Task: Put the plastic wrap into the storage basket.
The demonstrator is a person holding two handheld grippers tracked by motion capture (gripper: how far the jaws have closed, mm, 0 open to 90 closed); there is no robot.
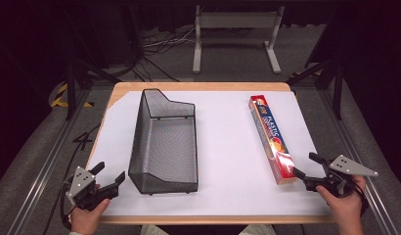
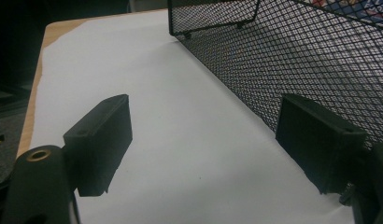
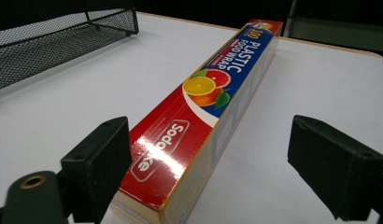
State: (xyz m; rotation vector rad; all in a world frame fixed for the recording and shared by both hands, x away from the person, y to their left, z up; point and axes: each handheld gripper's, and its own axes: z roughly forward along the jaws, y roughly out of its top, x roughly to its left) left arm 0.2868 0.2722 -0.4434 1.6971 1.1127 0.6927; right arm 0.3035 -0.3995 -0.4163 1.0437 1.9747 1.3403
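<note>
The long red and blue plastic food wrap box [image 1: 270, 138] lies flat on the white table cover [image 1: 228, 147] toward the right side, and the right gripper [image 1: 307, 169] sits just at its near end with jaws spread wide, one jaw close beside the box's corner, though I can't quite tell whether it touches. Over at the near left corner the left gripper [image 1: 110, 174] rests with jaws parted and empty, just beside the black mesh basket [image 1: 164, 139], which stands well apart from the box.
</note>
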